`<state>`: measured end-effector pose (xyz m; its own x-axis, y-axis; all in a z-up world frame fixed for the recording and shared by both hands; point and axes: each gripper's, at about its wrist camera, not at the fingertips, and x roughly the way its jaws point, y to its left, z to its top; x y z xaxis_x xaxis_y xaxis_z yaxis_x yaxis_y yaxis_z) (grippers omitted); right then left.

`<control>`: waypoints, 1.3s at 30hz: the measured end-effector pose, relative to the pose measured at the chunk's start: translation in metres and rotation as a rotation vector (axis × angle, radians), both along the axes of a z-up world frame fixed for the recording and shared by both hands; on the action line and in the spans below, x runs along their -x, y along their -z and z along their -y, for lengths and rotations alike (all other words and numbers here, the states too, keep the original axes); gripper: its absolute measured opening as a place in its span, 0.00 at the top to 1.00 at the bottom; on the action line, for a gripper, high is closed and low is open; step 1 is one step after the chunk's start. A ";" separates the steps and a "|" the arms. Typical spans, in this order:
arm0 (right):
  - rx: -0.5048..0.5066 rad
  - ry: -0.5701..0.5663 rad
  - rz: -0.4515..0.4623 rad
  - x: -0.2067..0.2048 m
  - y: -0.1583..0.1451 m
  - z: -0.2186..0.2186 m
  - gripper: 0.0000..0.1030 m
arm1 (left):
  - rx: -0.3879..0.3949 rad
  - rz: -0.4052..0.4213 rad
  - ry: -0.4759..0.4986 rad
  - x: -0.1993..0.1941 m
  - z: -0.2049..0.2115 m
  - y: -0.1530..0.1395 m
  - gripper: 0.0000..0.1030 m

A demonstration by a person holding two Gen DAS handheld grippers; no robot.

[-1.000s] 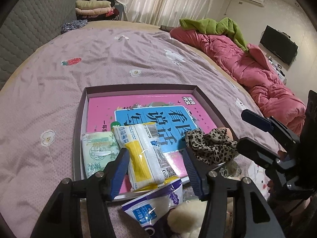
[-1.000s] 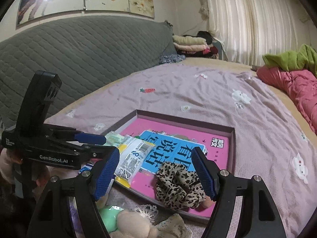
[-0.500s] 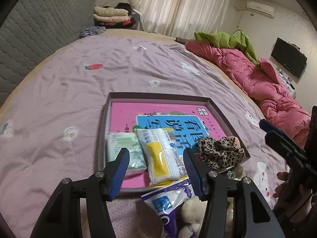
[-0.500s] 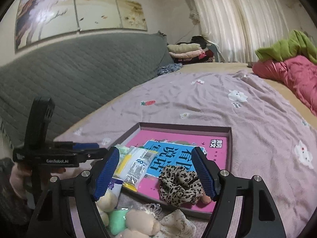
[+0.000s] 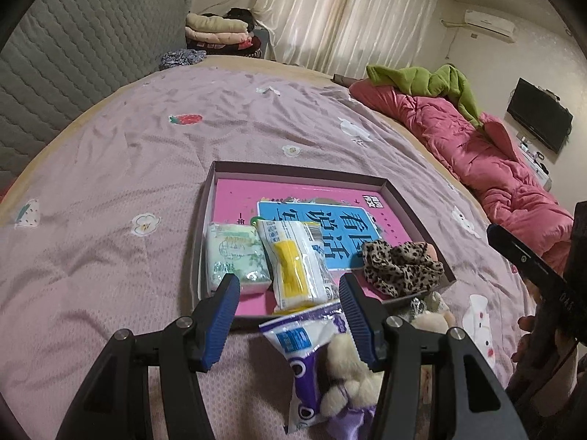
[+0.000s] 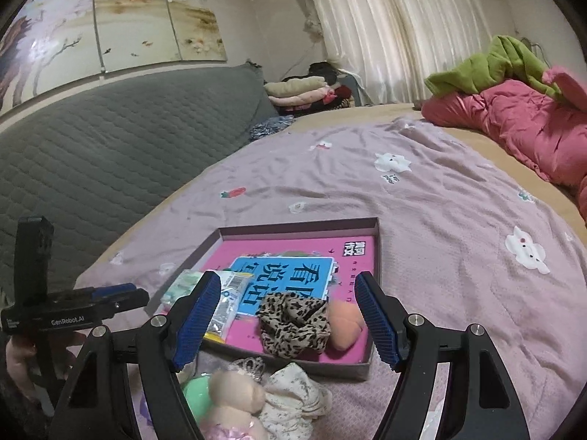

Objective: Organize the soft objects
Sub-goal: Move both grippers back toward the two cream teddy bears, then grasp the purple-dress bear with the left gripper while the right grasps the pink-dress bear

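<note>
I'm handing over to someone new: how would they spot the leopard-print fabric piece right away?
Find the shallow box with the pink book on the purple bedspread. Look in its near corner on the side of the pink quilt. The leopard-print fabric piece lies bunched there against a peach lump, the only spotted brown item; its neighbours are plastic-wrapped packets.

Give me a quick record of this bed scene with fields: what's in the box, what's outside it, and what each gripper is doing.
surface: purple bedspread
container: shallow box lined with a pink and blue book
in box: green tissue pack; yellow and white packet; leopard-print scrunchie; peach soft ball
outside box, near edge: blue and white packet; cream plush toy; green soft ball
left gripper: open, empty
right gripper: open, empty
</note>
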<state>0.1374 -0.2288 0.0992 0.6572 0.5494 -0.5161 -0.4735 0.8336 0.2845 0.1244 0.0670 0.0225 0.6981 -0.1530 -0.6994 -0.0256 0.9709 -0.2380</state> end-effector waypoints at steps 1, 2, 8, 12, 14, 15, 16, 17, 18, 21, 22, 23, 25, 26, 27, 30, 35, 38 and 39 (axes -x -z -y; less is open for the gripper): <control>-0.004 -0.009 0.004 0.003 -0.001 -0.001 0.26 | -0.001 0.004 0.000 0.002 0.001 -0.001 0.45; -0.005 -0.016 0.005 0.005 -0.002 -0.001 0.26 | -0.001 0.009 0.002 0.004 0.002 -0.002 0.45; 0.055 0.012 0.032 0.019 -0.007 -0.004 0.26 | -0.006 0.025 0.000 0.020 0.005 -0.006 0.45; 0.063 0.041 0.031 0.026 -0.010 -0.002 0.26 | 0.002 0.018 0.009 0.030 0.008 -0.007 0.45; 0.072 0.065 0.040 0.031 -0.012 0.000 0.26 | -0.001 0.013 0.019 0.035 0.013 -0.006 0.46; 0.076 0.073 0.047 0.034 -0.014 0.001 0.26 | -0.005 0.011 0.028 0.038 0.016 -0.006 0.45; 0.079 0.080 0.054 0.038 -0.015 0.002 0.26 | -0.009 0.012 0.035 0.041 0.019 -0.007 0.45; 0.081 0.085 0.062 0.042 -0.017 0.002 0.26 | -0.013 0.013 0.039 0.042 0.021 -0.007 0.45; 0.081 0.083 0.065 0.044 -0.018 0.003 0.26 | -0.018 0.014 0.047 0.045 0.024 -0.007 0.45; 0.124 0.079 0.105 0.058 -0.023 0.000 0.26 | -0.028 0.015 0.057 0.050 0.029 -0.008 0.46; 0.150 0.079 0.122 0.063 -0.024 -0.003 0.26 | -0.028 0.013 0.059 0.052 0.031 -0.008 0.46; 0.173 0.078 0.135 0.068 -0.025 -0.007 0.26 | -0.028 0.012 0.060 0.054 0.032 -0.007 0.46; 0.186 0.068 0.130 0.076 -0.024 -0.010 0.26 | -0.027 0.007 0.060 0.059 0.035 -0.007 0.45; 0.184 0.051 0.108 0.078 -0.022 -0.011 0.26 | -0.029 0.005 0.061 0.062 0.037 -0.006 0.46; 0.180 0.032 0.078 0.079 -0.018 -0.013 0.26 | -0.033 0.001 0.065 0.063 0.039 -0.006 0.46; 0.178 -0.003 0.001 0.087 -0.009 -0.016 0.26 | -0.045 -0.008 0.079 0.069 0.045 -0.004 0.45; 0.175 -0.031 -0.047 0.101 -0.001 -0.017 0.26 | -0.033 -0.037 0.090 0.077 0.053 0.002 0.46; 0.179 -0.057 -0.078 0.108 0.004 -0.020 0.26 | -0.029 -0.052 0.098 0.078 0.058 0.006 0.46; 0.189 -0.062 -0.082 0.110 0.006 -0.023 0.26 | -0.030 -0.053 0.101 0.079 0.060 0.007 0.46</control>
